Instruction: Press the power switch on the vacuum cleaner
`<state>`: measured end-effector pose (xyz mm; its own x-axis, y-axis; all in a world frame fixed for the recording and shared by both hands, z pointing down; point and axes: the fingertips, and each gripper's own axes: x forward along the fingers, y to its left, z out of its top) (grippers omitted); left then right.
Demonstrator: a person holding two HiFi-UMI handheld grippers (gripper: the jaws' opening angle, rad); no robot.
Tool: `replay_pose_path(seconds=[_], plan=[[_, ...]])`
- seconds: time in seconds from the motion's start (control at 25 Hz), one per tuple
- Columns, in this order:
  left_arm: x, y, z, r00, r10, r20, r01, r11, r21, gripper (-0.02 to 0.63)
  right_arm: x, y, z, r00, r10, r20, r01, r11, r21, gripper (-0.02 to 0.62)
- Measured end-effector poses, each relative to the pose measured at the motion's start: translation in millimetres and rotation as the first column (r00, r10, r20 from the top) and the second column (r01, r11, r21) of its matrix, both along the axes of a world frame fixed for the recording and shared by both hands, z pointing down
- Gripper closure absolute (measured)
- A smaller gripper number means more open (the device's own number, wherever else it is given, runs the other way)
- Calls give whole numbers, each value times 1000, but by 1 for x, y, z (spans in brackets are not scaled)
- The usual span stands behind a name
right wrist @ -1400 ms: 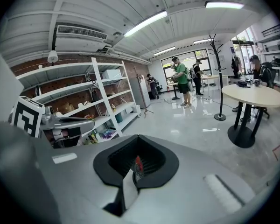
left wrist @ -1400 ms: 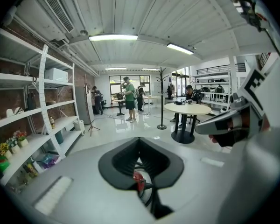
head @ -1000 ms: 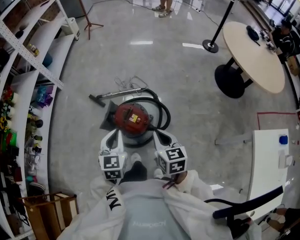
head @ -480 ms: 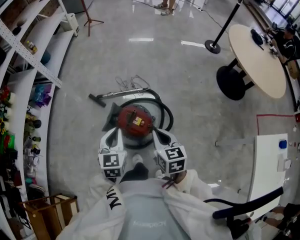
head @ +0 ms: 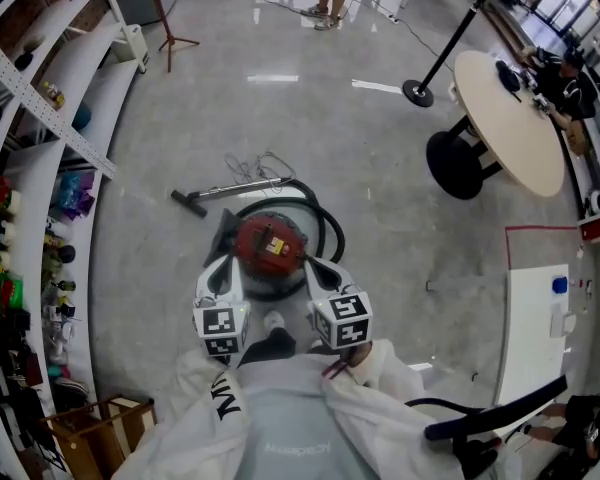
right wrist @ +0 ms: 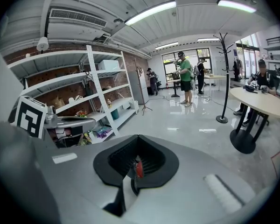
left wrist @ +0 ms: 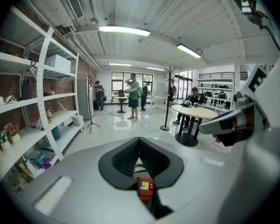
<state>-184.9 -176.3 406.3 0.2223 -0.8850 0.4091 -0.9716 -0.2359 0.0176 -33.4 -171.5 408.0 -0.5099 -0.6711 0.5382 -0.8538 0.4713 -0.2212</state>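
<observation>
The red-topped canister vacuum cleaner (head: 270,248) stands on the grey floor right in front of me. Its black hose (head: 325,223) loops round the far side, and its metal wand and floor nozzle (head: 195,200) lie to the left. My left gripper (head: 223,268) and right gripper (head: 315,266) hover side by side over the vacuum's near edge, not touching it. Both are shut on nothing. In the left gripper view a slice of the red vacuum (left wrist: 145,188) shows through the slit below the left gripper (left wrist: 139,139). The right gripper (right wrist: 137,138) frames a red sliver (right wrist: 139,168).
White shelving (head: 50,138) full of small items runs down the left. A round wooden table (head: 508,118) and a stanchion post (head: 417,90) stand at the right, a white table (head: 535,328) nearer. A loose cable (head: 260,166) lies beyond the wand. People stand far off.
Almost nothing: the head view has drifted a little, and both grippers keep their place over the vacuum's near side, still shut.
</observation>
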Motion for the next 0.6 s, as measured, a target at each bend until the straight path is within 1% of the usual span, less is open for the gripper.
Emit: replay_pose_path(seconds=[0.16, 0.32, 0.6], plan=[[-4, -5, 8, 1000, 17, -7, -18, 1000, -6, 606, 3, -3, 2, 999, 31, -21, -31, 1000, 0, 594], [-8, -6, 16, 1000, 17, -22, -18, 999, -27, 606, 8, -1, 5, 998, 47, -45, -47, 999, -19, 594], [-7, -12, 32, 1000, 29, -11, -29, 997, -67, 606, 13, -4, 25, 997, 61, -48, -64, 996, -64, 594]])
